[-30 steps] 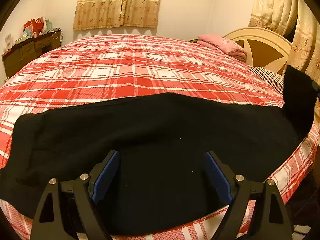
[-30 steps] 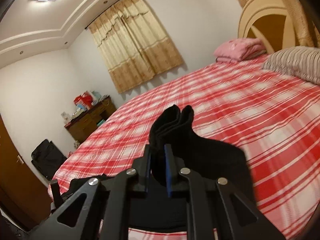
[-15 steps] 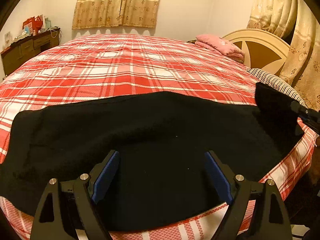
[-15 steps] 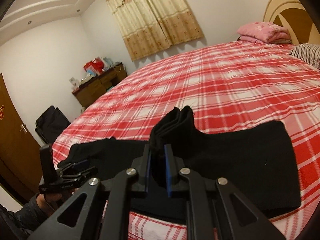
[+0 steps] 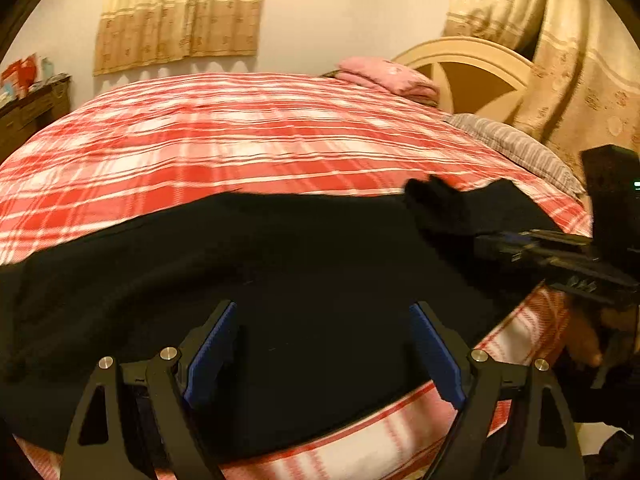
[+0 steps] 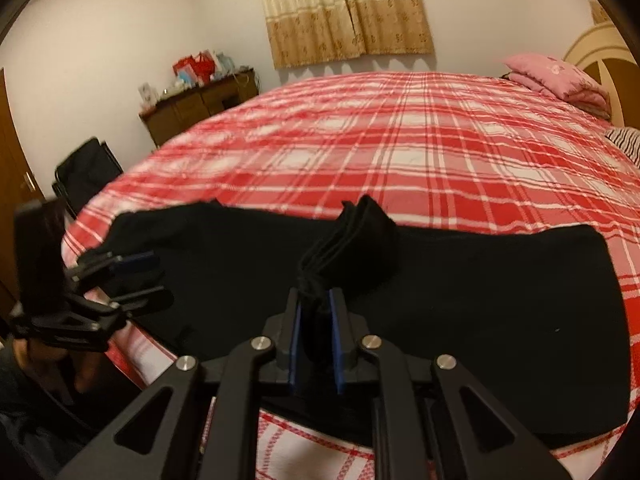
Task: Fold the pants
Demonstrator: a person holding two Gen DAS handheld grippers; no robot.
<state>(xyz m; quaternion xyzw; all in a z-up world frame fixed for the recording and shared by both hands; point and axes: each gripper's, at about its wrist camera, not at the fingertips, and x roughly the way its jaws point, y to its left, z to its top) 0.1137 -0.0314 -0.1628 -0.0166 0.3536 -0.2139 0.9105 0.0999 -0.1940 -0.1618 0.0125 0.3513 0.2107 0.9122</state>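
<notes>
- Pants (image 6: 460, 288) spread black along near edge of plaid bed (image 6: 400, 152).
- Right gripper (image 6: 314, 320) clenched on bunched hem, carried leftward over the cloth since a second ago: fold midway.
- Left gripper (image 5: 320, 352) spread wide above the pants, grasping nothing.

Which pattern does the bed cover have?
The bed cover is red and white plaid, clearest in the right wrist view.
</notes>
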